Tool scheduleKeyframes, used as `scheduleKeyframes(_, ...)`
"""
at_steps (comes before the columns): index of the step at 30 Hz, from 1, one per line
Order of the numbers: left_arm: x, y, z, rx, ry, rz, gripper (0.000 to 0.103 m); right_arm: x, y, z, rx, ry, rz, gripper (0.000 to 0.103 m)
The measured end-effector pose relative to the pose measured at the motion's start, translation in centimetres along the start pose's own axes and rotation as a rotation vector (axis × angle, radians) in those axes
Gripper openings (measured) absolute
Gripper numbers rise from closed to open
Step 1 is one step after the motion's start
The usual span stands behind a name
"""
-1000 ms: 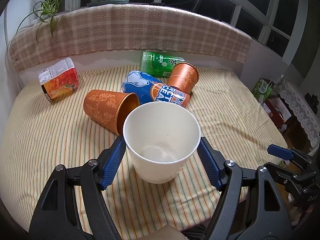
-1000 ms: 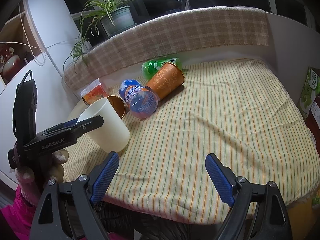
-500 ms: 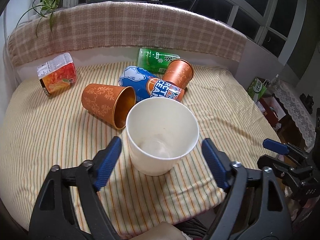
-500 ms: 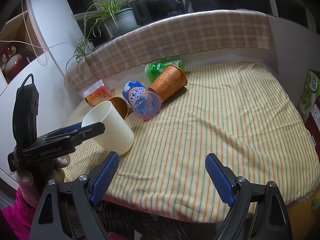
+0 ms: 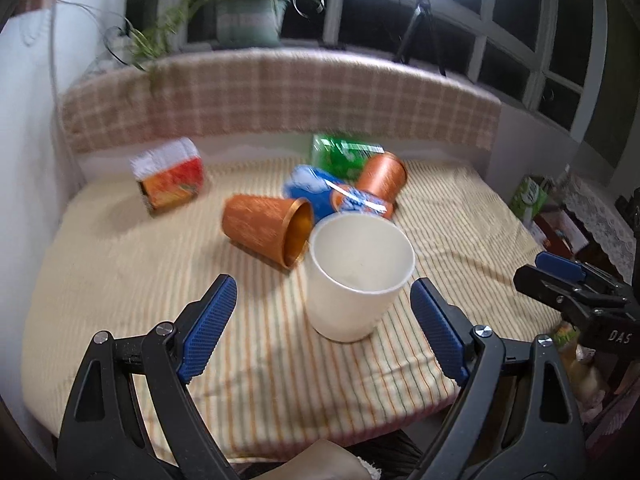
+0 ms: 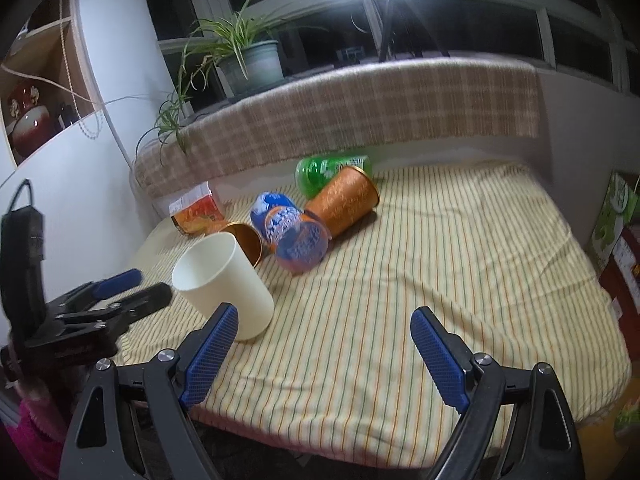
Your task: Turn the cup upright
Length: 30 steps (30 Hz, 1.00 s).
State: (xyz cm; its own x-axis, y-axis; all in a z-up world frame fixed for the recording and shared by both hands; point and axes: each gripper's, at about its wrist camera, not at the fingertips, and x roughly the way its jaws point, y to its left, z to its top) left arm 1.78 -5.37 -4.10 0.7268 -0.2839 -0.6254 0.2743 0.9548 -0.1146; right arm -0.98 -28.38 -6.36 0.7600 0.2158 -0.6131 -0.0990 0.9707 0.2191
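Striped tablecloth (image 6: 460,264): the right wrist view alone takes in its bare right half and the wall shelf (image 6: 36,92), while the left wrist view alone looks down into the white cup (image 5: 356,276) (mouth up, standing on its base near the front edge). Left gripper (image 5: 324,328): jaws spread wide, holding nothing, the cup just ahead between the fingertips, touching neither. Right gripper (image 6: 324,350): likewise wide and empty, cup ahead to its left.

One white cup (image 5: 357,276); two orange cups (image 5: 267,229) (image 5: 382,178); one green bottle (image 5: 340,154).
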Motion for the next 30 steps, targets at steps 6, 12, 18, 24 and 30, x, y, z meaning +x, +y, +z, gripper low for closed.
scheduleKeyframes(6, -2.9, 0.8, 0.5, -0.018, -0.119, 0.066, 0.102, -0.7, 1.7, 0.6, -0.054, -0.083, -0.053, 0.100)
scheduleKeyframes(12, -5.2, 1.7, 1.0, -0.030, -0.208, 0.131, 0.102, -1.2, 2.9, 1.1, -0.080, -0.139, -0.089, 0.103)
scheduleKeyframes(18, -6.0, 2.4, 1.0, -0.050, -0.230, 0.161, 0.102, -1.2, 3.3, 1.0, -0.087, -0.156, -0.111, 0.103)
scheduleKeyframes(24, -6.4, 2.2, 0.9, -0.044, -0.241, 0.173, 0.102, -1.4, 3.3, 1.0, -0.084, -0.160, -0.118, 0.103)
scheduleKeyframes(30, -6.8, 1.8, 0.9, -0.031, -0.251, 0.180, 0.102, -1.4, 3.1, 0.9, -0.077, -0.158, -0.124, 0.103)
